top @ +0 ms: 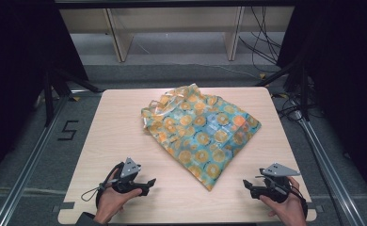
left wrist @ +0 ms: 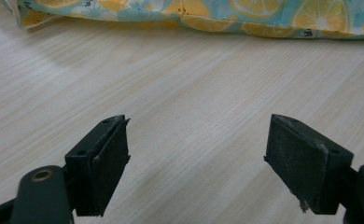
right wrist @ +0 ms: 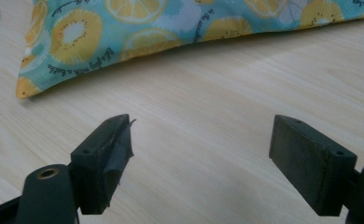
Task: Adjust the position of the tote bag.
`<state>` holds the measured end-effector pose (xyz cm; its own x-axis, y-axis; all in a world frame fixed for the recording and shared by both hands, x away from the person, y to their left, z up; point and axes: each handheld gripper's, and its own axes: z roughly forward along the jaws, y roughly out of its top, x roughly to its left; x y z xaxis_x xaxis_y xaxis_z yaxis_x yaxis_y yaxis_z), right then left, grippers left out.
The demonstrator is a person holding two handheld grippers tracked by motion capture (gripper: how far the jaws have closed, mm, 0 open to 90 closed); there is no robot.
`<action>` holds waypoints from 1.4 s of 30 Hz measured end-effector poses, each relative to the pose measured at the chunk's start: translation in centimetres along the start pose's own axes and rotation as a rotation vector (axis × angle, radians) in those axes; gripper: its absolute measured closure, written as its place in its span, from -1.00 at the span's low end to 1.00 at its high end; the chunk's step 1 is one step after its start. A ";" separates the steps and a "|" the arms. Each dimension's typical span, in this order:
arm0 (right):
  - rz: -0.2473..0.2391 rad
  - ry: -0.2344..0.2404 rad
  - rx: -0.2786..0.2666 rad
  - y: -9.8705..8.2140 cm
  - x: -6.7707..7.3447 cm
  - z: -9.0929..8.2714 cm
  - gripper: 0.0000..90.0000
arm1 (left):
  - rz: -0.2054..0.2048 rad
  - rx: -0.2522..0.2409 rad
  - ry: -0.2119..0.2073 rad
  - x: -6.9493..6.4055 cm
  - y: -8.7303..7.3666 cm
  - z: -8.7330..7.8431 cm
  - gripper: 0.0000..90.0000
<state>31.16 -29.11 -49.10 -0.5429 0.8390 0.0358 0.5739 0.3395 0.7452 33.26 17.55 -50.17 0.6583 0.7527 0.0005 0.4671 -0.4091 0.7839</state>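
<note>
Cut off by the top edge in the left gripper view: the folded cloth (left wrist: 208,16), leaving just a strip of its near border. Likewise cropped at top and right in the right gripper view (right wrist: 171,23). Underside and inner folds of the cloth (top: 201,132) hidden in the high view. Print lettering too blurred to read. Forearms cut off at the bottom edge, right hand (top: 287,209) partly out of frame.
</note>
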 end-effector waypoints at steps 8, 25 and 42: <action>0.010 0.010 0.011 0.0 -0.1 0.0 -0.50 | -0.014 0.025 0.026 0.9 0.5 0.3 -0.52; -0.023 -0.021 -0.001 0.1 0.4 0.4 -0.46 | 0.011 -0.020 0.086 5.3 6.4 3.8 -0.20; 0.018 0.002 0.012 0.1 0.8 0.5 -0.45 | 0.183 0.048 0.201 9.0 12.1 9.9 -0.11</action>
<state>31.08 -28.21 -49.29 -0.5342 0.8439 0.0504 0.5908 0.3300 0.7362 50.71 14.26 -46.81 0.6064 0.7494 0.2659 0.3822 -0.5679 0.7290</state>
